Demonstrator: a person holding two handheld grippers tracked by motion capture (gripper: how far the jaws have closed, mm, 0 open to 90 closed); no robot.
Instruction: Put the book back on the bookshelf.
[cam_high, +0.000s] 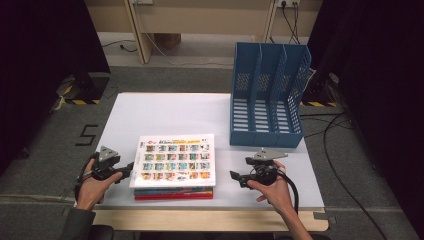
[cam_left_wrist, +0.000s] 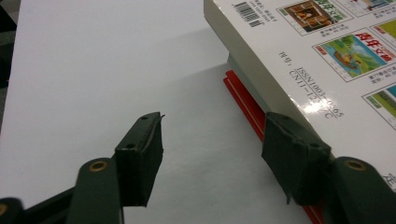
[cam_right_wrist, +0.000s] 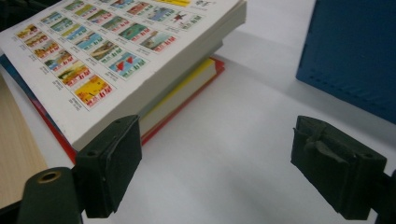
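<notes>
Two claws flank the job, and the stack of books (cam_high: 173, 192) sits between them at the near edge of the worktop (cam_high: 165, 112). The top book (cam_high: 175, 160), white with rows of little colour pictures, lies flat with its long axis running across you, left hand to right hand.

Your left claw (cam_high: 129, 170) is the nearer one. It points in at the top book's left short edge, right up against it. In the left gripper view, one jaw stands in front of that edge and of the red book (cam_high: 172, 196) below. The other jaw hangs over bare worktop. The jaws are partly spread, and I see nothing pinched between them, so the book lies to one side of the gap rather than in it. That offset is what your next move depends on, I'd say: bring the gap across onto the edge before you squeeze.

Your right claw (cam_high: 234, 176) is spread wide and empty. It sits apart from the stack's right edge and points towards it over bare white surface.

Beyond that hand, at the far right, stands the blue file holder (cam_high: 267, 100). It is upright with three compartments side by side, and all three look empty from the high view.
</notes>
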